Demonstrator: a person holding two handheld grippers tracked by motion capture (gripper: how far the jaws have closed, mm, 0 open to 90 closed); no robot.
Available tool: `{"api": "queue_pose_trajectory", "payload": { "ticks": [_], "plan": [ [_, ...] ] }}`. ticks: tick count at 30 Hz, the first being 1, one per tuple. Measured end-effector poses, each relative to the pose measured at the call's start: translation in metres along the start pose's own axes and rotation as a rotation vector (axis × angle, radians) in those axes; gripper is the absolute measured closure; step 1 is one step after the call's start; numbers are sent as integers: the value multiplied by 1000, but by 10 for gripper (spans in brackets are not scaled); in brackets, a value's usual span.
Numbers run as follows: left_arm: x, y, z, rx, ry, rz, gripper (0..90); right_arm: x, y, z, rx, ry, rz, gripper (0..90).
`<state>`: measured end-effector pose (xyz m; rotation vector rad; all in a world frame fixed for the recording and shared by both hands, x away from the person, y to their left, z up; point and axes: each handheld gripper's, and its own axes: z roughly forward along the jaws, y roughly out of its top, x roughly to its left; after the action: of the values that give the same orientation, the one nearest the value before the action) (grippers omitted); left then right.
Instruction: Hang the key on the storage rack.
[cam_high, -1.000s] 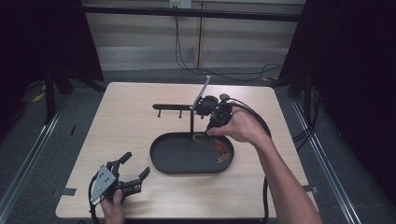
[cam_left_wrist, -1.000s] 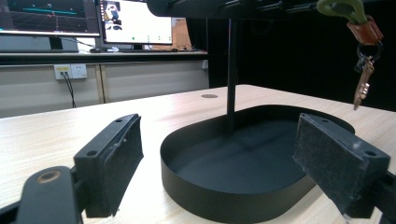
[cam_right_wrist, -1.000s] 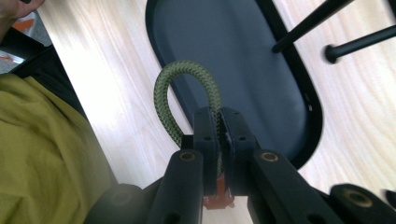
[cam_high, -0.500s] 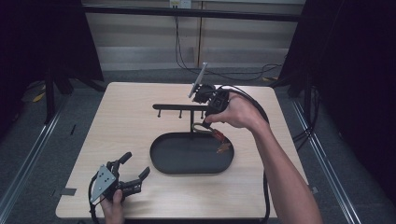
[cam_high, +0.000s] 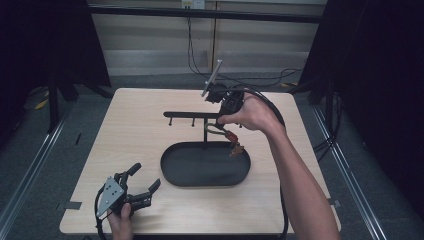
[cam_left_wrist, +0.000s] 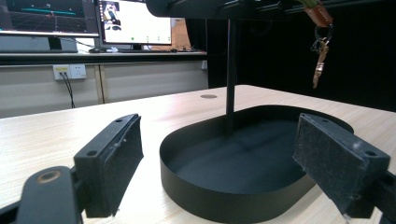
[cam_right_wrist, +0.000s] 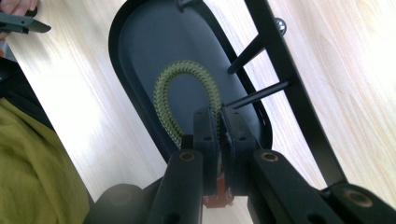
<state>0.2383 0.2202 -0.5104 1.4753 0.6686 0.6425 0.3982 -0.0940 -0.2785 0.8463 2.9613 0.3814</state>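
Observation:
My right gripper (cam_high: 223, 120) is shut on a keychain, its jaws pinching the olive braided cord loop (cam_right_wrist: 177, 84) just beside a peg (cam_right_wrist: 258, 95) of the black key rack's bar (cam_high: 192, 114). A brown tag and keys (cam_high: 236, 147) dangle under the hand, over the far right rim of the oval black tray (cam_high: 170, 172). They also hang at the top right of the left gripper view as the keys (cam_left_wrist: 320, 56). At the table's front left, my left gripper (cam_high: 145, 176) rests open, facing the tray (cam_left_wrist: 224, 205) with nothing between its pads (cam_left_wrist: 116, 158).
The rack's upright post (cam_left_wrist: 230, 70) rises from the tray's far side. Other pegs (cam_high: 182, 121) hang bare under the bar to the left. Light wooden table (cam_high: 125, 130) all around. Monitors (cam_left_wrist: 135, 21) stand on a bench beyond the table.
My right hand has risen and moved back toward the rack's bar, lifting the keychain out of the tray. The left gripper has stayed put.

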Motion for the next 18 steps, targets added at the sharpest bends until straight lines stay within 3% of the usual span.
{"api": "queue_pose_trajectory", "payload": {
  "ticks": [10,18],
  "plan": [
    [0,0,0,-4,0,0,154,-11,4,1,-14,-12,28,857],
    [0,0,0,0,1,-1,154,-10,7,5,-15,-31,32,853]
  ]
}}
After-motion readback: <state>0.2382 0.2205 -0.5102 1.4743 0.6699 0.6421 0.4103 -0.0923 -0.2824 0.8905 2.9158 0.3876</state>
